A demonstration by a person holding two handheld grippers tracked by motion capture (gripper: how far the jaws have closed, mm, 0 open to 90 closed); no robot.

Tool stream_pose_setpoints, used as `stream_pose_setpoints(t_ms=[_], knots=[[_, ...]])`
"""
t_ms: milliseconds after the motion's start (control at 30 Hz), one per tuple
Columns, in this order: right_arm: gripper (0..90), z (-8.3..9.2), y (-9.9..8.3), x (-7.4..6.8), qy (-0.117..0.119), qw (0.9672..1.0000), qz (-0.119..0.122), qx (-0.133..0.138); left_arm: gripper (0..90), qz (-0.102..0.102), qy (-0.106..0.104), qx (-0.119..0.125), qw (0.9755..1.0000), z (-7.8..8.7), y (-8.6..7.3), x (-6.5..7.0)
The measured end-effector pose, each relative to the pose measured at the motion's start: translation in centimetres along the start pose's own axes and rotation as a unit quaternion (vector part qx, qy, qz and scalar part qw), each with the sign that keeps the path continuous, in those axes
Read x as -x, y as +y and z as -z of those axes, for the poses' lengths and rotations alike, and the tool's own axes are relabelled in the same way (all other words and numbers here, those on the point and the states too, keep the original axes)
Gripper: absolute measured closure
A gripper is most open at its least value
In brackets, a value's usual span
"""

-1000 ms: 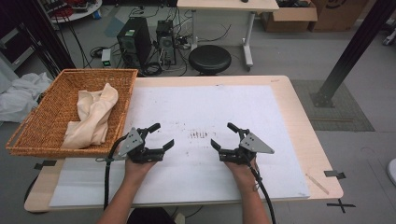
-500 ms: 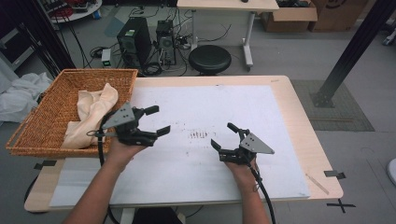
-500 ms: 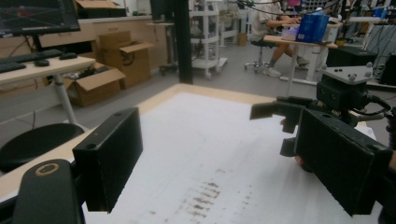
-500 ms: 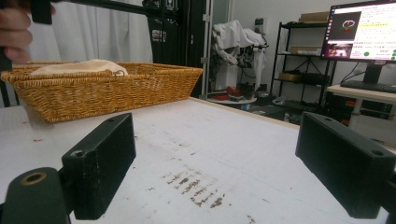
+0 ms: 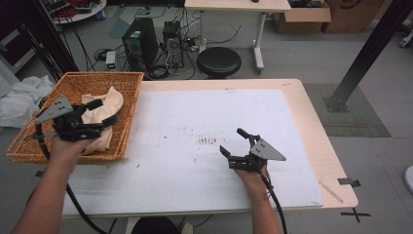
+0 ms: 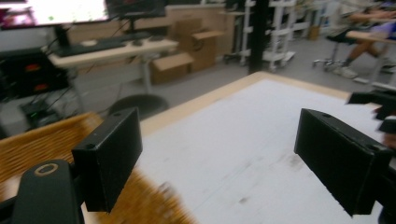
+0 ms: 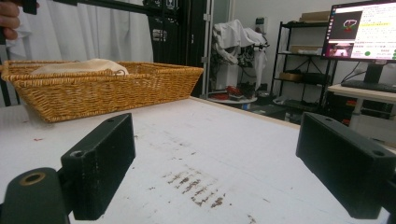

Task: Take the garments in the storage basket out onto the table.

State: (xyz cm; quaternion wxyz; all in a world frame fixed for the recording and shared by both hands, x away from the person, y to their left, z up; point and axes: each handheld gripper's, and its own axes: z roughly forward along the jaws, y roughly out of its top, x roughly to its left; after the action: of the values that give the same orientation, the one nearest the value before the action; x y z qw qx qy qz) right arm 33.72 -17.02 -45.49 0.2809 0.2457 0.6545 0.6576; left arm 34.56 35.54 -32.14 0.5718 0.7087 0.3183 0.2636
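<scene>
Cloth (image 5: 100, 117) is lying in the wicker basket (image 5: 124, 83), directly beneath your left tool (image 5: 108, 111), which is hovering released and empty. Nothing is being lifted yet; your right tool (image 5: 233, 141) is waiting released over the worktop (image 5: 195, 112).
</scene>
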Motion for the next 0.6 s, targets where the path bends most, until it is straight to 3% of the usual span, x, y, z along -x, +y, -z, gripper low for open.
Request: stream_pose_setpoints(t_ms=[33, 167, 300, 400, 433, 500, 600], knots=[[11.7, 0.0, 0.0, 0.0, 0.0, 1.0, 0.0, 0.0, 15.5, 0.0, 0.0, 0.0, 1.0, 0.0, 0.0, 0.0], [11.7, 0.0, 0.0, 0.0, -0.001, 1.0, -0.002, -0.001, 15.4, 0.015, 0.035, -0.027, 0.9989, 1.1, -1.1, -2.8], [11.7, 0.0, 0.0, 0.0, -0.001, 1.0, -0.002, -0.001, 15.4, 0.033, 0.055, -0.063, 0.9959, 0.6, -1.9, -5.1], [11.8, 0.0, 0.0, 0.0, -0.001, 1.0, -0.001, -0.001, 15.5, 0.047, 0.062, -0.096, 0.9923, -0.5, -2.5, -6.3], [11.8, 0.0, 0.0, 0.0, -0.001, 1.0, -0.001, -0.002, 15.4, 0.063, 0.062, -0.117, 0.9892, -1.5, -2.9, -7.0], [11.8, 0.0, 0.0, 0.0, -0.001, 1.0, -0.002, -0.002, 15.5, 0.068, 0.063, -0.125, 0.9878, -1.9, -3.0, -7.3], [11.9, 0.0, 0.0, 0.0, -0.002, 1.0, -0.004, -0.003, 15.5, 0.075, 0.073, -0.16, 0.9816, -3.4, -3.5, -8.2]])
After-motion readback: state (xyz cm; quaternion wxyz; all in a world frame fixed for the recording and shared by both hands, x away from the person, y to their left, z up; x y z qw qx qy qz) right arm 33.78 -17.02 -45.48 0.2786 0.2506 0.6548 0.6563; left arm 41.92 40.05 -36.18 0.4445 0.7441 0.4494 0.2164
